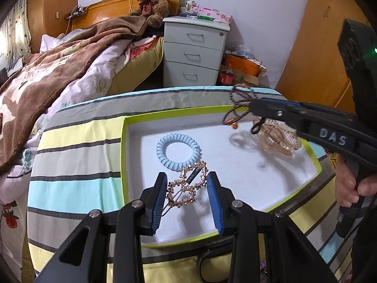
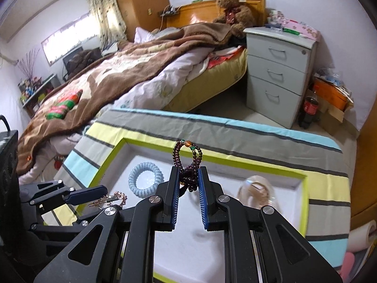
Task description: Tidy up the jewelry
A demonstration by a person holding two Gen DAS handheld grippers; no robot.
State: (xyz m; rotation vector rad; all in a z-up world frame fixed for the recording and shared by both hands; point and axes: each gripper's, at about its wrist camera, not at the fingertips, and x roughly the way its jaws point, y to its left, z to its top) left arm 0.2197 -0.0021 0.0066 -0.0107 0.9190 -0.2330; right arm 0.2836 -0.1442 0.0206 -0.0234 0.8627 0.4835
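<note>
Right hand-held gripper (image 2: 187, 181) pinches bead bracelet (image 2: 188, 158), loops upward.

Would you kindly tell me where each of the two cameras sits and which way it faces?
Left wrist: on the left gripper, looking down into the tray at the gold hair clip between its open fingers; the right gripper and the person's hand show at right.
Right wrist: on the right gripper, shut on the bead bracelet, facing the bed; the left gripper shows at left.
Shared: tray, blue coil hair tie, teddy bear, nightstand.
</note>
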